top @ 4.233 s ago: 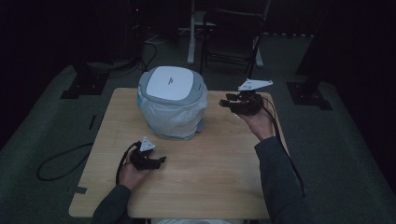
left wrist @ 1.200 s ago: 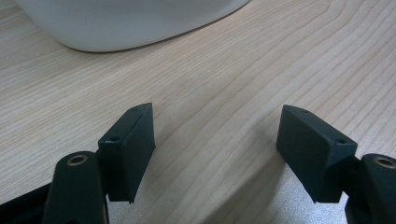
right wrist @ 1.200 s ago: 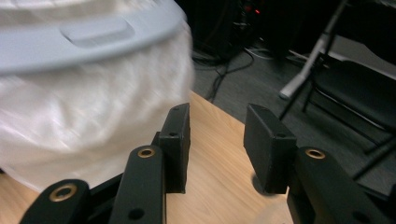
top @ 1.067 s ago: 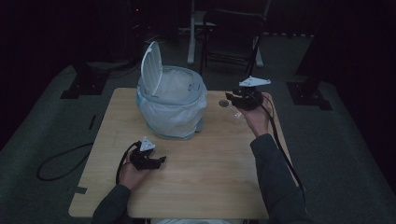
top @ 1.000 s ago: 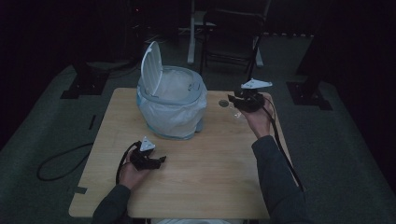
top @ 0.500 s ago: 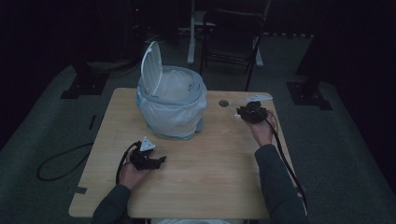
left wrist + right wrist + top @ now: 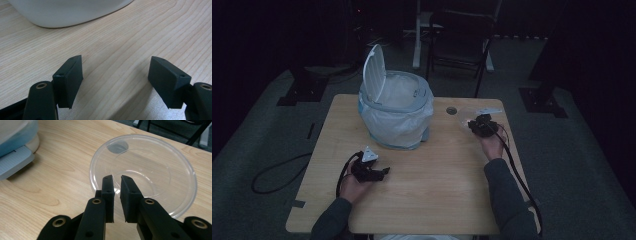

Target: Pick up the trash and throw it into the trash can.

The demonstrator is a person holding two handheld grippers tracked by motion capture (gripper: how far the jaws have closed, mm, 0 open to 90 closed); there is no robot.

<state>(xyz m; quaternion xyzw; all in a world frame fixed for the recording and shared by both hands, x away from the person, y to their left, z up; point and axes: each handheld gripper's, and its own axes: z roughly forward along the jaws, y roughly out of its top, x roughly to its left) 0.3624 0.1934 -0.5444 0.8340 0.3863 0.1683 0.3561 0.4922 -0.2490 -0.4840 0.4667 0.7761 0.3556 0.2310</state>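
A clear plastic bowl point(image 7: 155, 165) sits on the wooden table point(image 7: 437, 190) at the far right, faint in the high view point(image 7: 466, 113). My right gripper point(image 7: 117, 180) reaches over its near rim. Its jaws have just been closing and stand almost together, with the rim between them and a narrow gap still showing. In the high view the right gripper point(image 7: 473, 123) lies low on the table. My left gripper point(image 7: 115, 67) rests open on the bare wood at the front left point(image 7: 384, 172), with nothing between its jaws.
A white bin point(image 7: 396, 112) lined with a bag stands at the back middle, its lid point(image 7: 374, 70) tipped up. Its base shows in the left gripper view point(image 7: 70, 12) and in the right gripper view point(image 7: 15, 135). A round cable hole point(image 7: 451, 110) lies beside the bowl. A chair point(image 7: 462, 35) stands behind the table.
The bin's lid, shut earlier, stands open. My right hand has come down from beside the bin to the table at the right. The left hand has kept still.
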